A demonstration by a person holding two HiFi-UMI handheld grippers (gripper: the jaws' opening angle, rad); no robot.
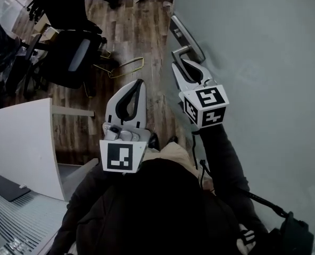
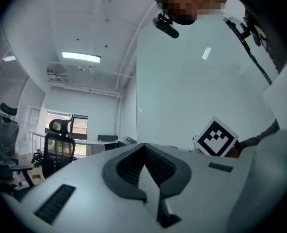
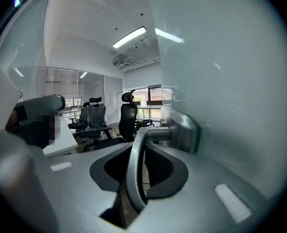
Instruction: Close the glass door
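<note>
The frosted glass door (image 1: 264, 47) fills the right side of the head view, and its metal lever handle (image 1: 185, 51) sticks out near the door's edge. My right gripper (image 1: 185, 64) is shut on that door handle. In the right gripper view the curved lever (image 3: 135, 171) runs down between the black pads (image 3: 165, 166) from its mounting plate (image 3: 182, 127). My left gripper (image 1: 139, 84) hangs apart to the left of the door over the floor, shut with nothing in it. In the left gripper view its tips (image 2: 144, 145) meet, with the glass door (image 2: 182, 91) beyond.
Black office chairs (image 1: 67, 52) stand on the wooden floor (image 1: 141, 25) to the left, with a yellow wire frame (image 1: 123, 68) lying near them. A white desk (image 1: 24, 142) is at lower left. The person's dark jacket (image 1: 157, 211) and a bag (image 1: 296, 232) fill the bottom.
</note>
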